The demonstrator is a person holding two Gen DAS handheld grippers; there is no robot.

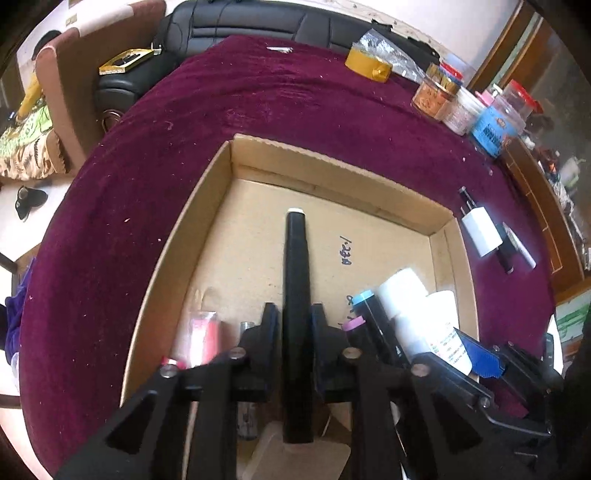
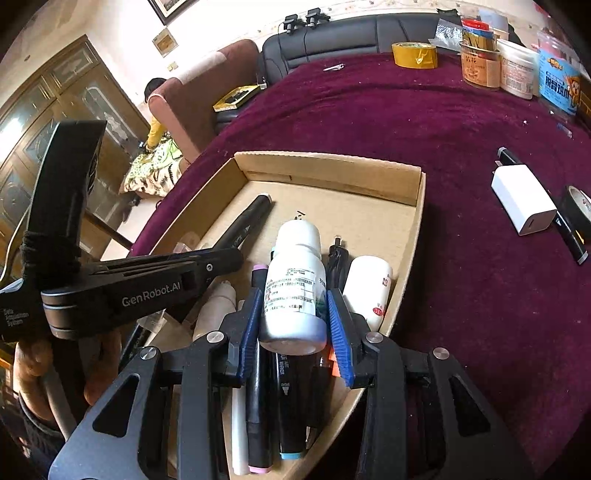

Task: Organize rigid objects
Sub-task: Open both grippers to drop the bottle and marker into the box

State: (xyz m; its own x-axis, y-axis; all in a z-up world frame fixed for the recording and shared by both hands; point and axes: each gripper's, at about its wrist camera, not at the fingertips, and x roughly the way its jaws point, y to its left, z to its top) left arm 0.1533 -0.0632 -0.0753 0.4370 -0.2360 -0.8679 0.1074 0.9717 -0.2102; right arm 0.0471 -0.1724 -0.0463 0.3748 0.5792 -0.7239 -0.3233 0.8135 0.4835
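Note:
A shallow cardboard box (image 1: 332, 162) (image 2: 332, 166) lies on the maroon tablecloth. My left gripper (image 1: 294, 317) is shut on a black marker (image 1: 295, 280) with a white tip, held over the box floor; the marker also shows in the right wrist view (image 2: 243, 225). My right gripper (image 2: 293, 325) is shut on a white pill bottle (image 2: 293, 280) above markers (image 2: 258, 406) lying in the box. A second white bottle (image 2: 369, 288) lies beside it. The left wrist view shows the white bottles (image 1: 402, 295) and capped markers (image 1: 365, 306) at the box's right side.
A white charger (image 2: 521, 199) (image 1: 480, 229), a black pen (image 2: 569, 236) and a tape roll (image 2: 578, 206) lie on the cloth right of the box. Yellow tape (image 2: 415, 55) (image 1: 367, 66) and several jars (image 2: 517, 70) (image 1: 461, 103) stand at the far edge. A black sofa (image 1: 240, 22) is behind.

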